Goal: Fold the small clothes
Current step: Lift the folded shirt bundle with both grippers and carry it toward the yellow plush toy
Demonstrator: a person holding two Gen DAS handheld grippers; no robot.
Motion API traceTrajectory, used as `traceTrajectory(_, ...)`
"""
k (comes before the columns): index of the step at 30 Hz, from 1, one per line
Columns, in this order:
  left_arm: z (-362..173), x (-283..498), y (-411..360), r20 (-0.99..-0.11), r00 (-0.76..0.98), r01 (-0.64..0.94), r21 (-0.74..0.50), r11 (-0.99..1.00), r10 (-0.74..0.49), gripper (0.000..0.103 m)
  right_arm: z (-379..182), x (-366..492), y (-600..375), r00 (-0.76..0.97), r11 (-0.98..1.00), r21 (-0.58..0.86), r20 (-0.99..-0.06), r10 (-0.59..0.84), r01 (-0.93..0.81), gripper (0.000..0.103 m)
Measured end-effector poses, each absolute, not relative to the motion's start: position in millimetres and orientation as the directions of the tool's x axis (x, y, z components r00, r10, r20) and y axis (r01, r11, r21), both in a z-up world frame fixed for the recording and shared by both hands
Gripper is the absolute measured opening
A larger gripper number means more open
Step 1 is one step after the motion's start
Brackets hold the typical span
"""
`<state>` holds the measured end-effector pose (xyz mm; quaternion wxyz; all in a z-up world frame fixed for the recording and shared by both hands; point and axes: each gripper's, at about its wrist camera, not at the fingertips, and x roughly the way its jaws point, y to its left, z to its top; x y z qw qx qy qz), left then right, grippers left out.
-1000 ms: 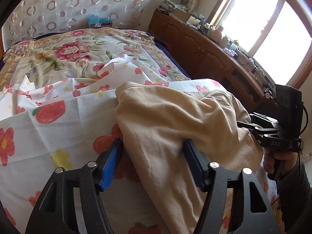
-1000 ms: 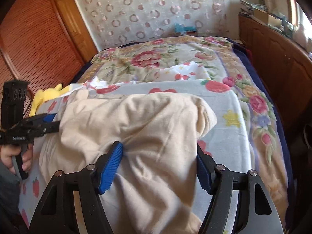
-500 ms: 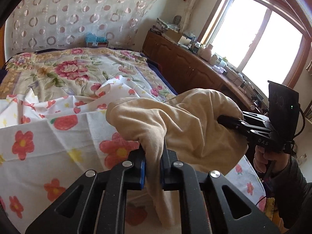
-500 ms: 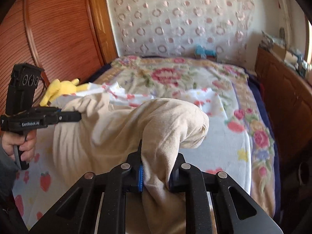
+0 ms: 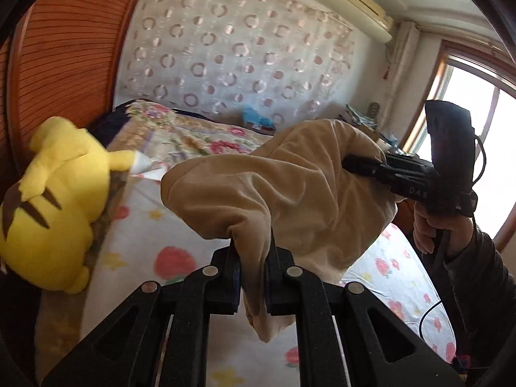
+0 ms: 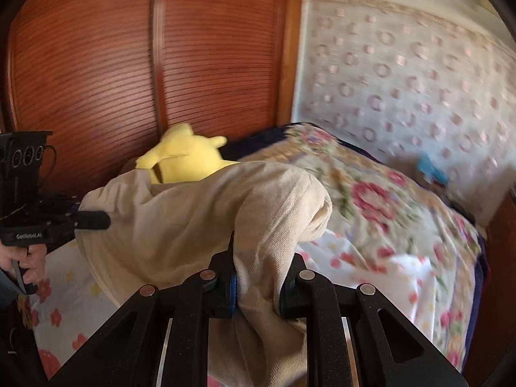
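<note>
**One Beige Garment, Two Grippers, Above a Flowered Bed**

Held aloft over the bed: one beige garment, stretched between two grippers. Pinched at the near edge by the left gripper, fingers pressed tight on a fold of cloth hanging down toward 6 o'clock. Pinched likewise at the other end by the right gripper, cloth bunched between its blue-lined pads. Seen at 3 o'clock in the left wrist view: one hand in a dark sleeve on the right gripper's handle. At 9 o'clock in the right wrist view, one hand on the left gripper's handle. Counted on the bed: one yellow plush toy at 9 o'clock, beside the slatted wooden doors; one white floral sheet under the garment; one floral quilt farther back; one small blue object, blurred, near the patterned curtain. No containers in view.
</note>
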<state>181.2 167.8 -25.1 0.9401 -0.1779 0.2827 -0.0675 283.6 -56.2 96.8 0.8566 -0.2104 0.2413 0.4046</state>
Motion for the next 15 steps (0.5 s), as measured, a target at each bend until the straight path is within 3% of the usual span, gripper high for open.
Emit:
traceTrajectory(8,-82.0,157.7,247.7,-0.549,0.832,-0.195,-0.431,0.881,-0.084,0.012,73.2,329.4,112.1,0.457,0.373,-0.275,-0.654,0.603,-0.886,0.018)
traceTrajectory(15,-101.5,170.3,276.3,-0.594,0.804,-0.271,-0.409,0.871,-0.029,0.012,44.6,370.0,177.9,0.440,0.314,-0.312,-0.701,0.561,-0.897,0.018)
